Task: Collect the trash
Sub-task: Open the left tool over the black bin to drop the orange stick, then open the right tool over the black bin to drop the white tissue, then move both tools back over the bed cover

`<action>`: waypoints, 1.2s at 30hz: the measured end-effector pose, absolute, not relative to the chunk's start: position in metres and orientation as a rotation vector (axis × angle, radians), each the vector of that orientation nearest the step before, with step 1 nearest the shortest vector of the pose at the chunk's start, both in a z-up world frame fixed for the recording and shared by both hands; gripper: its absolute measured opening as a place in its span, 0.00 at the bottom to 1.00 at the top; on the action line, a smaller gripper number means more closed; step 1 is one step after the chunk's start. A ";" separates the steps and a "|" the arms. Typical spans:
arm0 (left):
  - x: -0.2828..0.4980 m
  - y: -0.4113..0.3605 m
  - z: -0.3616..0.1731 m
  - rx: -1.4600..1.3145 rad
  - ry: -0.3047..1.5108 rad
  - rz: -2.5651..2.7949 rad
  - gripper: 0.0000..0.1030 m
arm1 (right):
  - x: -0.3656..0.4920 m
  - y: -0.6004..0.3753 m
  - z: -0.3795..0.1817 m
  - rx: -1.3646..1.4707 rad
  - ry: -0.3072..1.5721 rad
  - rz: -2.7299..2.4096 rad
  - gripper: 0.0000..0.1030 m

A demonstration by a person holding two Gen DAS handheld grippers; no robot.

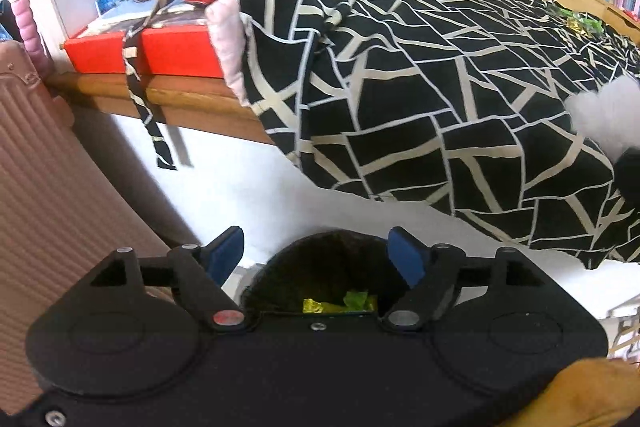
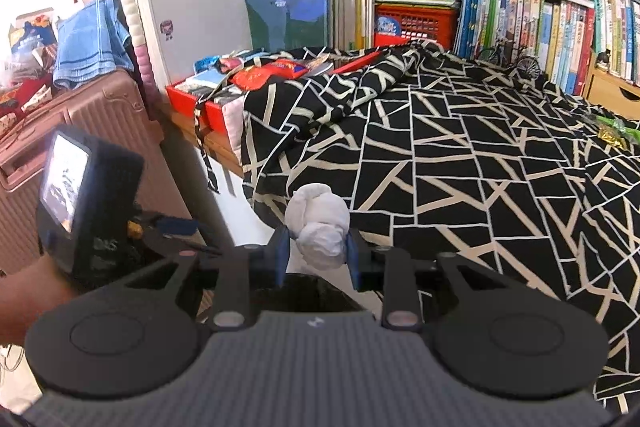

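Right gripper clamped on tissue ball, just above bin. Tissue soft, light, squashes easy; grip at middle. Left gripper apart, empty, over bin w/ wrappers inside.

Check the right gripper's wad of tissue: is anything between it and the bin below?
Nothing visible blocks it. The right gripper is shut on the white tissue wad, and the dark bin sits beneath, its mouth open, with green and yellow wrappers inside. The left gripper hangs open over the bin.
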State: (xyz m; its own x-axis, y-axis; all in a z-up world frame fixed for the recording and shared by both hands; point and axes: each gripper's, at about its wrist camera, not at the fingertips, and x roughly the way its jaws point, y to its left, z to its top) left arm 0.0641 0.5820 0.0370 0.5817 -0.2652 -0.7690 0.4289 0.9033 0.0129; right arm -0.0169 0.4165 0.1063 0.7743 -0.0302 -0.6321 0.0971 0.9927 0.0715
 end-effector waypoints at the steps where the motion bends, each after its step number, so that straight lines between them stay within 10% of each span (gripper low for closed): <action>1: 0.065 0.585 0.038 0.209 0.856 -0.402 0.76 | -0.014 0.418 0.103 0.104 0.690 -0.067 0.35; 15: 0.081 0.634 0.045 0.138 0.861 -0.235 0.77 | 0.027 0.434 0.071 0.064 0.815 0.001 0.43; 21: 0.084 0.652 0.048 0.102 0.862 -0.170 0.77 | 0.038 0.441 0.069 0.010 0.777 -0.022 0.86; 36: 0.080 0.645 0.113 0.007 0.881 -0.382 0.94 | 0.007 0.412 0.103 0.048 0.713 -0.150 1.00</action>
State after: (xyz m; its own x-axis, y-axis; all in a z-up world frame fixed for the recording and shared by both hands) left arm 0.0801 0.6453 0.1132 0.5730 -0.3233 -0.7531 0.3290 0.9324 -0.1499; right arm 0.0074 0.4120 0.1029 0.7461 -0.1204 -0.6549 0.1529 0.9882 -0.0075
